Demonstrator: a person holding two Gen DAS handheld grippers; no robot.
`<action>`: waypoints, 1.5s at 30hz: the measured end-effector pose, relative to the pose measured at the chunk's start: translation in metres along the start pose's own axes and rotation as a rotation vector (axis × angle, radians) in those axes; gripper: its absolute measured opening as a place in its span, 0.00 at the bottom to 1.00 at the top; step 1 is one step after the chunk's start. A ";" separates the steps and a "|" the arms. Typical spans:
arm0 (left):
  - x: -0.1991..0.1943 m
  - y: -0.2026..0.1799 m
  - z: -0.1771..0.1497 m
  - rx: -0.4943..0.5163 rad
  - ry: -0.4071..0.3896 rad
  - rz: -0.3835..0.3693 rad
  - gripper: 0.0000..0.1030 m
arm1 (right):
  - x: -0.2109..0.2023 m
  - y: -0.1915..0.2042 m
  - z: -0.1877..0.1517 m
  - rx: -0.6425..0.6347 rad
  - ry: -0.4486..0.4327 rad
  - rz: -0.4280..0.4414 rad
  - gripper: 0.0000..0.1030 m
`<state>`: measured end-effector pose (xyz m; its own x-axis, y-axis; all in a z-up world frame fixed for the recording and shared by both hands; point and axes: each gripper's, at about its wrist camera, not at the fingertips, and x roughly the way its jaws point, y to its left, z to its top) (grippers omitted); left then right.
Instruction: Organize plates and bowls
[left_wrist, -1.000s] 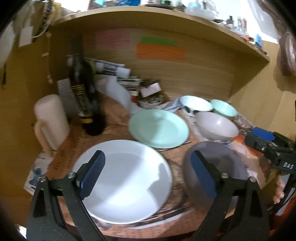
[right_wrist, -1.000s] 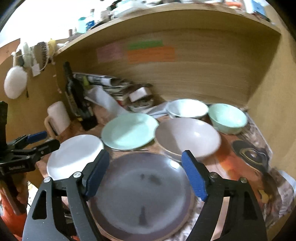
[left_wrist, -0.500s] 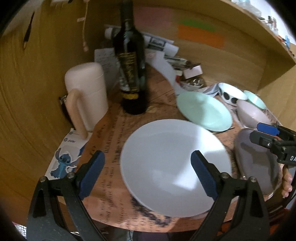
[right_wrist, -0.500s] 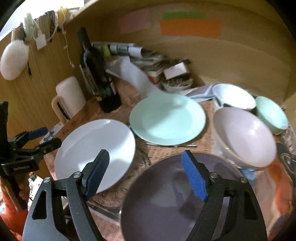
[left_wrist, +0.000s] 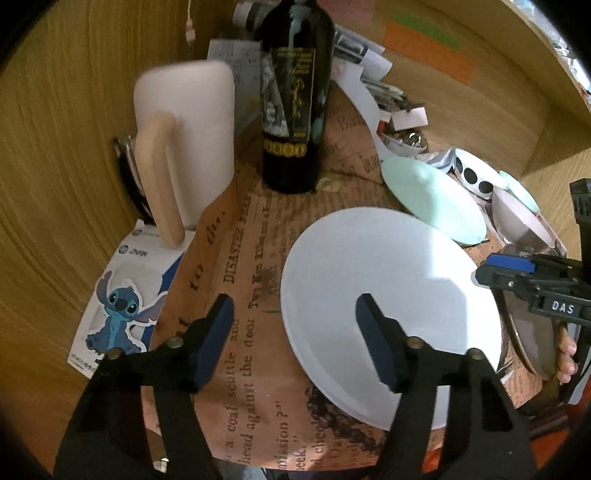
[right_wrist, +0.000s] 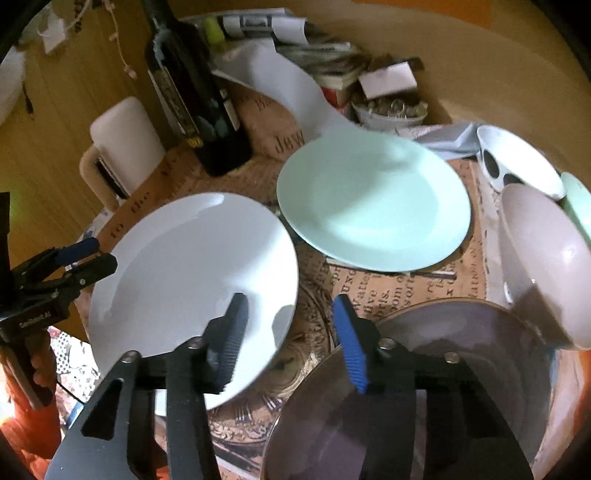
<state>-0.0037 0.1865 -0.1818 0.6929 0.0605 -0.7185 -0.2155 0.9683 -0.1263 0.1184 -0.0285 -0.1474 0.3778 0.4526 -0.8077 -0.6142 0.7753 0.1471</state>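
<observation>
A dark wine bottle stands on the newsprint table cover; a white jug just left of it, papers behind.

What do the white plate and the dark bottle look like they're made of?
White plate: probably glazed ceramic or melamine, smooth with a soft sheen and a thin, even rim. Dark bottle: probably glass, glossy and near black with a printed label.

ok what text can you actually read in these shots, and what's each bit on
"DAS": tag on the right gripper
"DISASTER", "a coal scuttle and", "head against the door": newsprint table cover
"2020": wine bottle label; its script is too blurred to read
Sticker sheet with the blue cartoon creature: logo text too small
Left gripper tag: too blurred
</observation>
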 end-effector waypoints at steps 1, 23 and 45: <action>0.002 0.002 0.000 -0.003 0.008 -0.005 0.59 | 0.002 0.000 0.000 0.000 0.007 0.003 0.35; 0.017 0.001 -0.005 -0.026 0.088 -0.102 0.28 | 0.017 0.013 0.002 -0.011 0.050 0.003 0.25; -0.008 -0.028 0.005 -0.016 0.002 -0.066 0.28 | -0.030 0.000 -0.002 0.055 -0.084 0.021 0.24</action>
<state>0.0001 0.1600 -0.1689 0.7048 -0.0040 -0.7093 -0.1803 0.9661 -0.1847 0.1053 -0.0433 -0.1241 0.4239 0.5023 -0.7537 -0.5842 0.7875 0.1963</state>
